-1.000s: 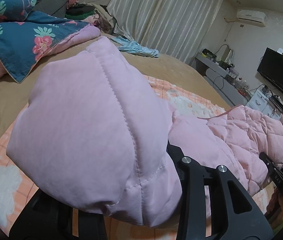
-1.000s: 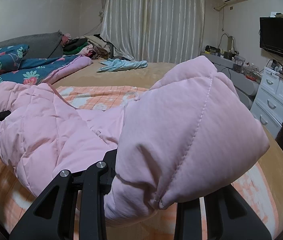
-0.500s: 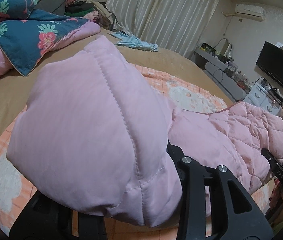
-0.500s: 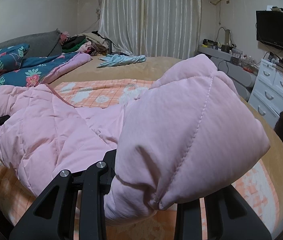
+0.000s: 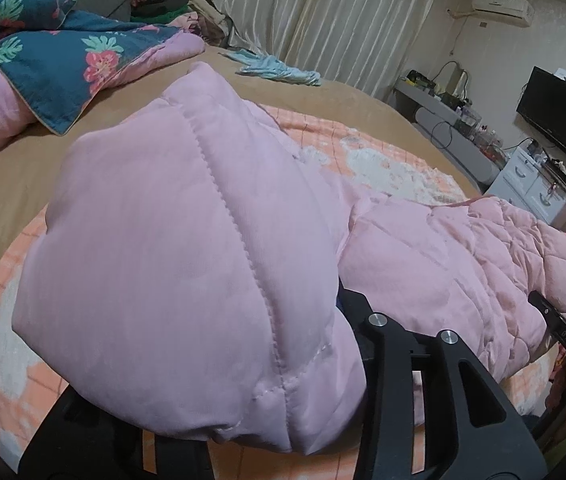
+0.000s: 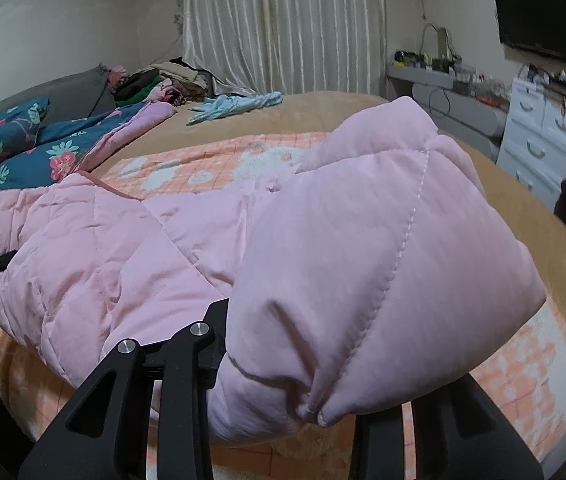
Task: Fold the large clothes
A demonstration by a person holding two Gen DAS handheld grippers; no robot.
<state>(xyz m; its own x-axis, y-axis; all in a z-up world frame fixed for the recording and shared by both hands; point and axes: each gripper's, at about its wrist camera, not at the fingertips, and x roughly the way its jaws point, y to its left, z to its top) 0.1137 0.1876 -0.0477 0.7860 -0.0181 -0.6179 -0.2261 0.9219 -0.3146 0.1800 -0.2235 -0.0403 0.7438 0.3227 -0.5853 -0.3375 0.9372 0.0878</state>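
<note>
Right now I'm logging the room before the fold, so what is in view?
jacket: one, pink quilted, lying across the blanket, an end in each gripper
blanket: one, orange check, on the bed
bed: one, tan cover
quilt: one, blue floral, far left
cloth: one, light blue, far side
curtains: pale, back wall
television: one, black, right wall
drawers: white, right
left gripper: black, clamping jacket
right gripper: black, clamping jacket
</note>
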